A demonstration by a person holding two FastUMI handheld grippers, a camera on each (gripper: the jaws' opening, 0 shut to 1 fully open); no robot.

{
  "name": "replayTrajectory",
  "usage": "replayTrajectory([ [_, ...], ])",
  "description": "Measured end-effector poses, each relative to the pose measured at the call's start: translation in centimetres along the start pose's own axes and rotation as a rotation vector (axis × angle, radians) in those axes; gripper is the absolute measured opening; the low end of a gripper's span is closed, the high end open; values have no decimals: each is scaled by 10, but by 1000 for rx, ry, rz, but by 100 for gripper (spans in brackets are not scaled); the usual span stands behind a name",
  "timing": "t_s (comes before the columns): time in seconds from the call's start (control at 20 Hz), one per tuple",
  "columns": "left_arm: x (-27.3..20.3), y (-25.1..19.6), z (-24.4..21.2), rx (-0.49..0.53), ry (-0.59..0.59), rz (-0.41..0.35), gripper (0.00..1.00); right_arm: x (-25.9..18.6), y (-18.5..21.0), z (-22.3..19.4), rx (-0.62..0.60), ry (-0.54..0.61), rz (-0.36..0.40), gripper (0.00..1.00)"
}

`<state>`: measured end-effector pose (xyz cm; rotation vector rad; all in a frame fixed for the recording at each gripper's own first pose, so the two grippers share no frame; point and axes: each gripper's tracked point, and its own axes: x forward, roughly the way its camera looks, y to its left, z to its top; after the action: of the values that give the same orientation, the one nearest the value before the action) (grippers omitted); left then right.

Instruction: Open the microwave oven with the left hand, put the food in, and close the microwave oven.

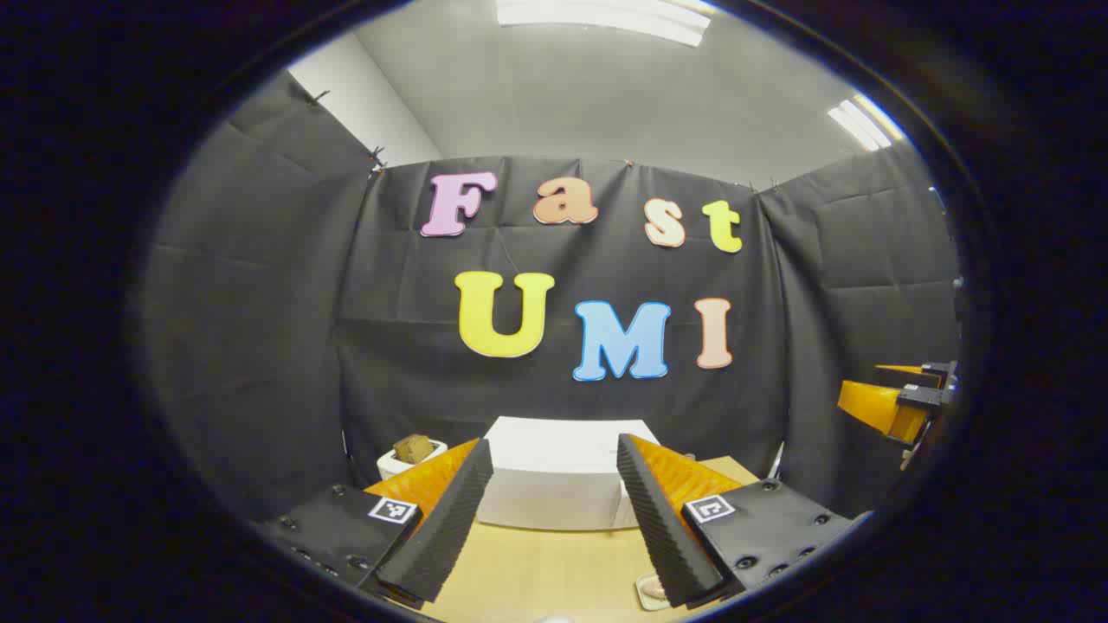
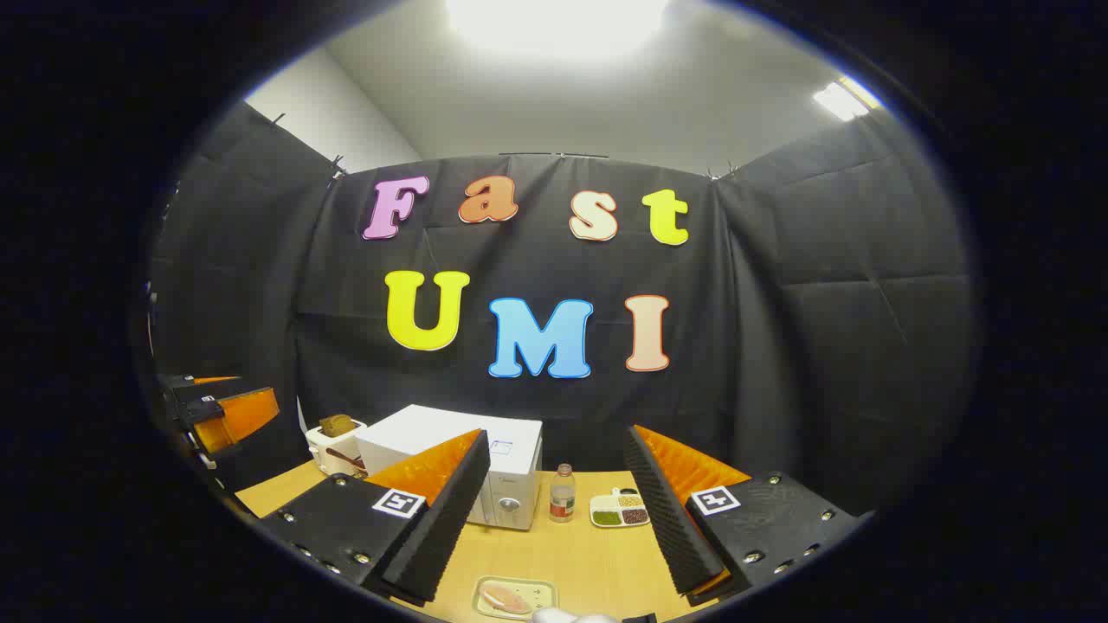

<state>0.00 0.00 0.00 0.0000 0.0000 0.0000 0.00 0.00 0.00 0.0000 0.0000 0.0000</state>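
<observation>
Beyond left claw (image 1: 554, 519): microwave (image 1: 554, 472), apart.

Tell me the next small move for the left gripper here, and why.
Probably ease the left gripper forward and down toward the microwave front. Its fingers stand open and empty, well short of the white box, whose door looks shut. The food tray lies on the table, so the door likely comes first.

Bright ceiling lights (image 2: 554, 22) glare overhead; sharp centres, fisheye bending at edges.
</observation>
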Motion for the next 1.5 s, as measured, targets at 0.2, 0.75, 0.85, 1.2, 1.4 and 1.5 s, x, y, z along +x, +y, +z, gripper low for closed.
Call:
replayTrajectory([
  [0.2, 5, 15, 4, 31, -7, 10, 94, 2, 3, 0, 30, 13, -7, 96],
  [0.75, 10, 24, 0, 33, 4, 13, 94, 6, -7, 0, 27, 12, -38, 96],
  [0.85, 14, 25, 1, 31, 3, 15, 94, 6, -8, 0, 25, 10, -39, 96],
  [1.2, 20, 18, -18, 21, 15, 9, 94, 2, -19, 5, 8, 11, -54, 96],
  [1.4, 40, 4, -50, 39, 46, 1, 94, -3, -35, 13, -6, 2, -81, 96],
  [1.5, 49, -14, -76, 42, 66, -33, 94, -5, -43, 16, -9, 12, -92, 96],
])
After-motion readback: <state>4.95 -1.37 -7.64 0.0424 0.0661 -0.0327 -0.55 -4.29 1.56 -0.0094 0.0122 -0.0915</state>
